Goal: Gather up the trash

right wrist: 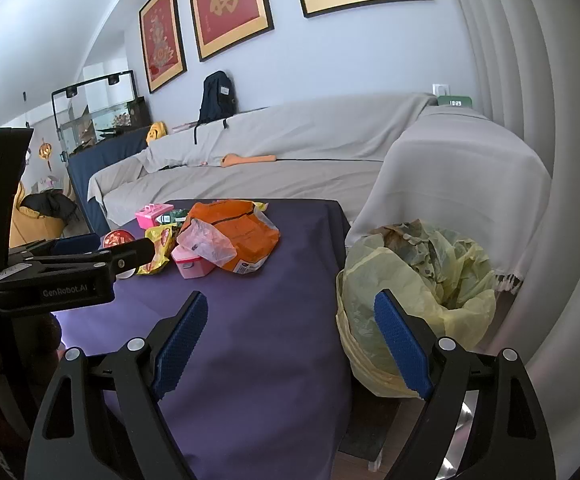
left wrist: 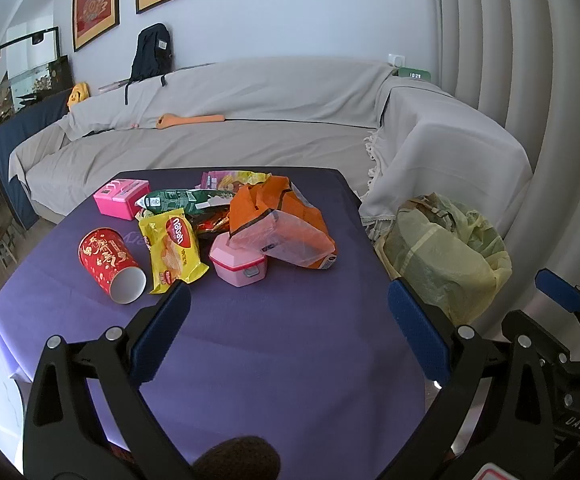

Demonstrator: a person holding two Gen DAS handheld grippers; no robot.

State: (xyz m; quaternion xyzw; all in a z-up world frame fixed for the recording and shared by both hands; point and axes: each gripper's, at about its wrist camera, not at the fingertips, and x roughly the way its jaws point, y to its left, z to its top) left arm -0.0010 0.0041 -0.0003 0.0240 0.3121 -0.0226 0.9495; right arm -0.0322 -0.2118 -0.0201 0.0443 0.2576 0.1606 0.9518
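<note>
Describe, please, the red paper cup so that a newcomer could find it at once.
Start at the purple-covered table in front of the grey sofa. At the left edge of the litter pile, beside the yellow biscuit wrapper, lies the red paper cup. It is the only cylinder there, tipped on its side with its white inside facing the camera and gold characters on its wall.

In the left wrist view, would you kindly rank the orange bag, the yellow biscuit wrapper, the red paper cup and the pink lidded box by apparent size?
Largest to smallest:
1. orange bag
2. yellow biscuit wrapper
3. red paper cup and pink lidded box look alike; I won't rank them.
</note>
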